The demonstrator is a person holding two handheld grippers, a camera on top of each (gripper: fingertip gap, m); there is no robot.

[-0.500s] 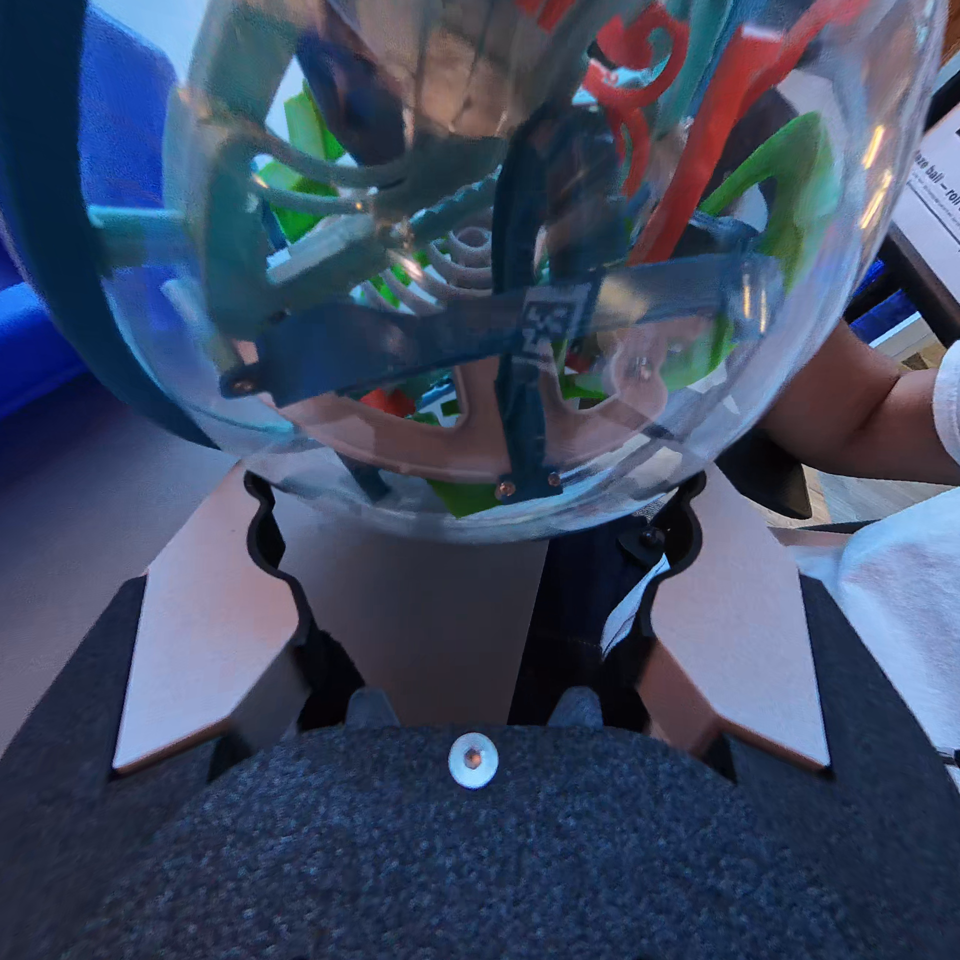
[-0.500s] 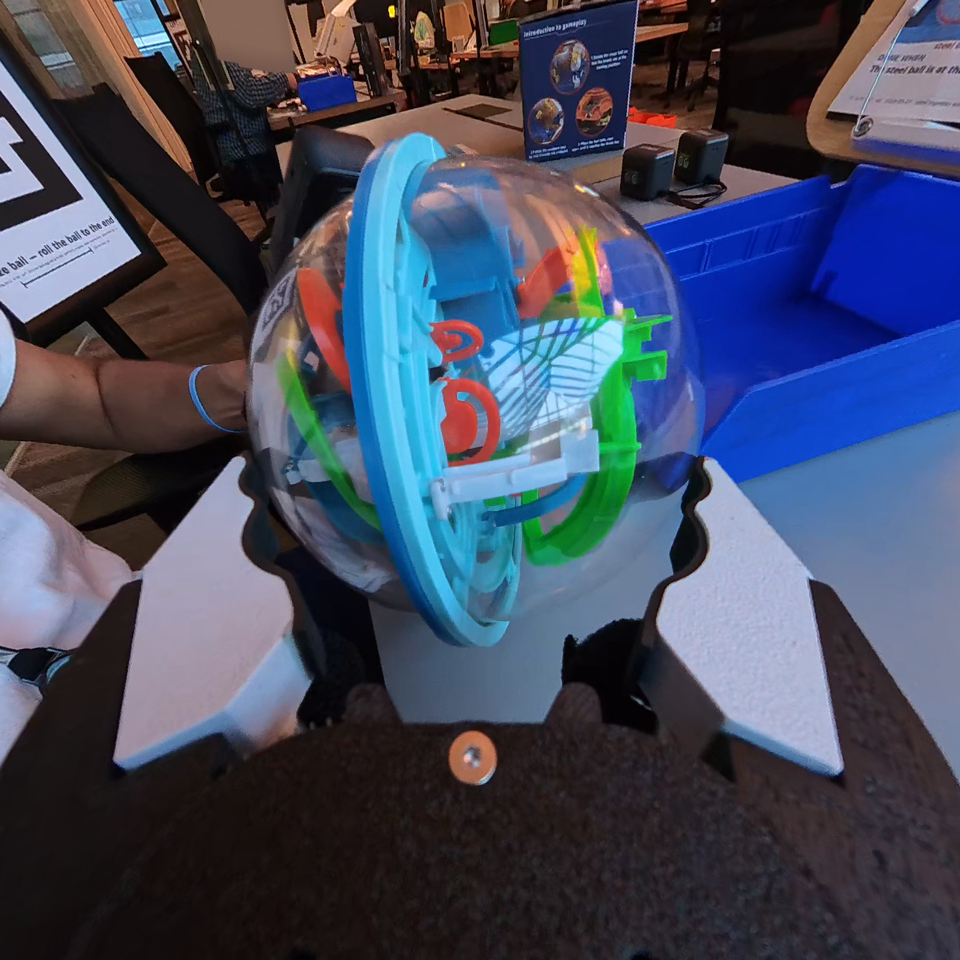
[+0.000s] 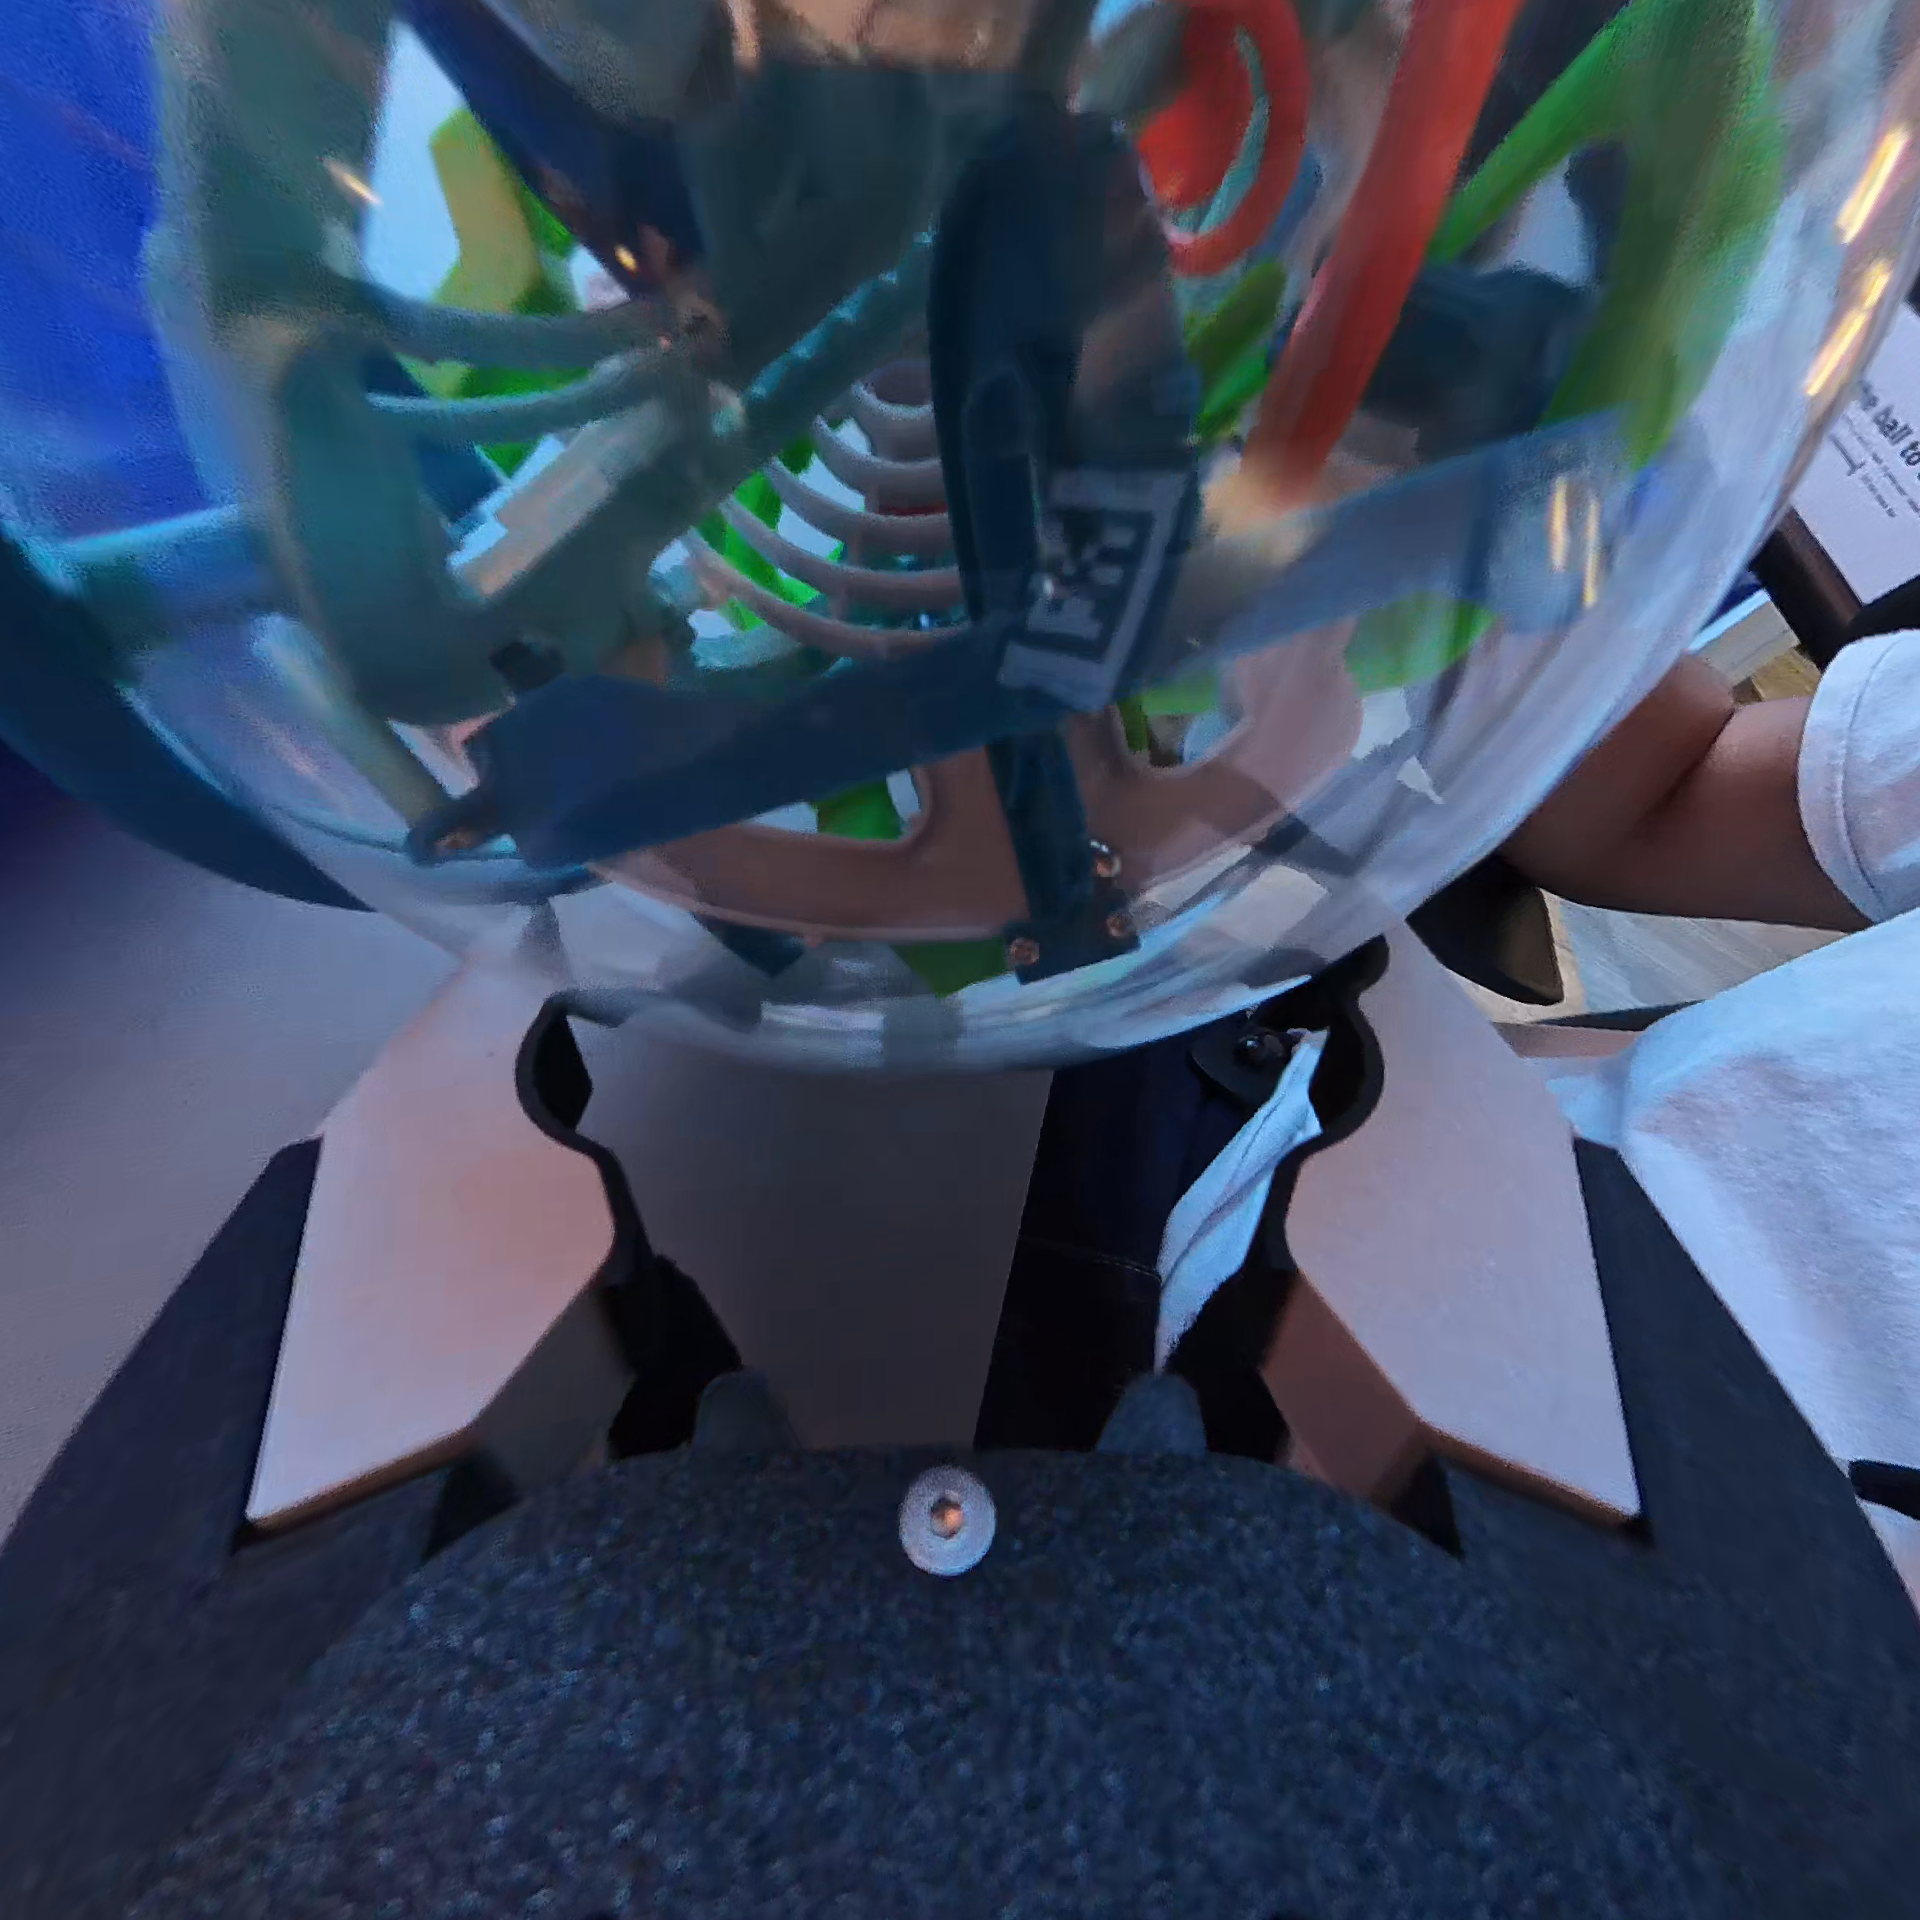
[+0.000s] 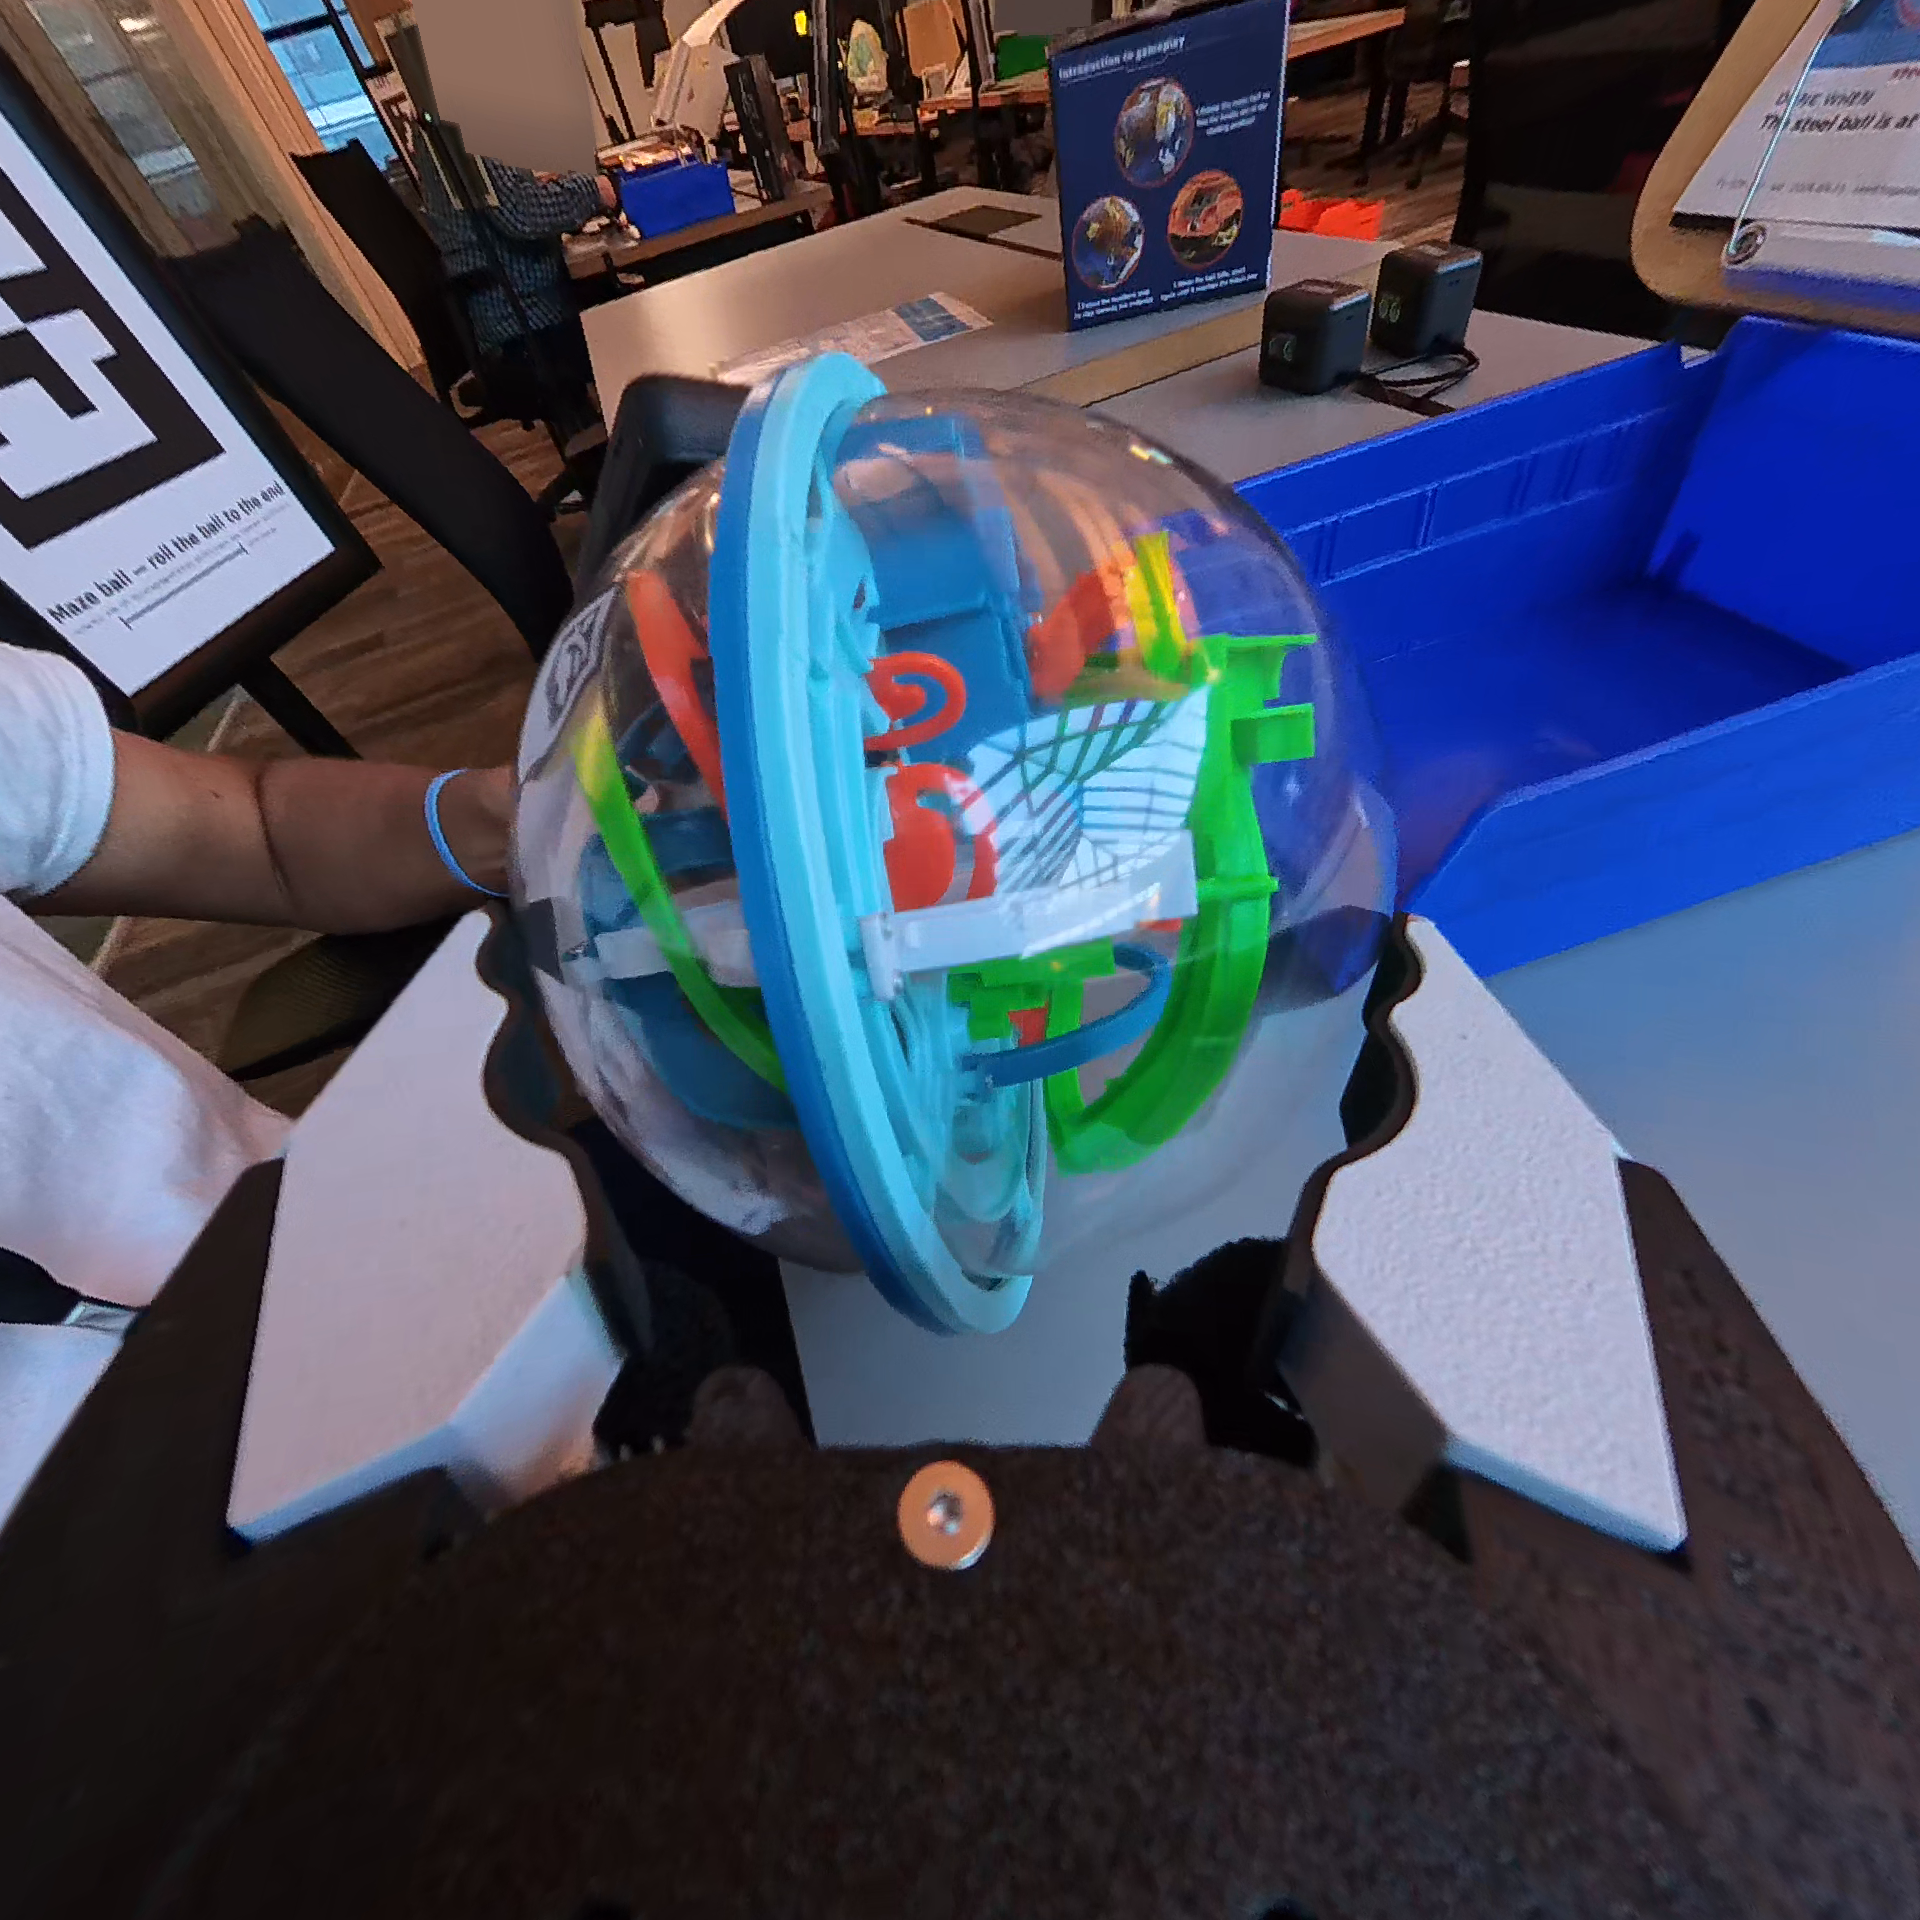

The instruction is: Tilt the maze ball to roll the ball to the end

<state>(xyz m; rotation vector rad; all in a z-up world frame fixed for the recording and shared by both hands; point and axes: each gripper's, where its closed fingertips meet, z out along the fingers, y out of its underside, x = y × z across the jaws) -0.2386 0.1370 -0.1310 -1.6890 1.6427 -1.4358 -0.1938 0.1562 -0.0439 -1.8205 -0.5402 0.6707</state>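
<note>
Right gripper (image 4: 940, 1039) fingers pinch the maze ball (image 4: 935, 831); left gripper (image 3: 951, 1023) fingers spread against its shell

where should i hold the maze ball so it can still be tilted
Take the maze ball on its clear shell, at opposite sides of its widest part, as the right gripper does now with a finger on each side. Come from the side nearest you, fingers wide. Stay off the blue ring: it stands out and runs tilted, so pads would likely sit unevenly.
</note>
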